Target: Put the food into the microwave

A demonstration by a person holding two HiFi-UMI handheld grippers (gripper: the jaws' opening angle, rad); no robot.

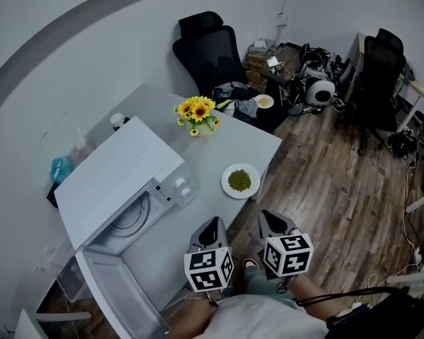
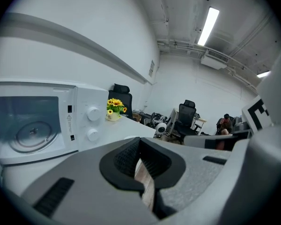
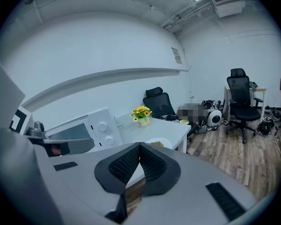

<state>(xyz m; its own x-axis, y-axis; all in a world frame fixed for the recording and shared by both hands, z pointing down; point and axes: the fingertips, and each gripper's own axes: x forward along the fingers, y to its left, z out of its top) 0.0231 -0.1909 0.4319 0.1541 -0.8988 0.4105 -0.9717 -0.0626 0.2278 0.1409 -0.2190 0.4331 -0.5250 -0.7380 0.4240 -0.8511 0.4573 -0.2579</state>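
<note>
The microwave [image 1: 127,168] stands open; its door [image 1: 116,288] juts out on the left. Bare table [image 1: 230,138] gives a free path between its mouth and the plate [image 1: 240,181]. Flowers [image 1: 196,114] stand behind, well apart.
</note>
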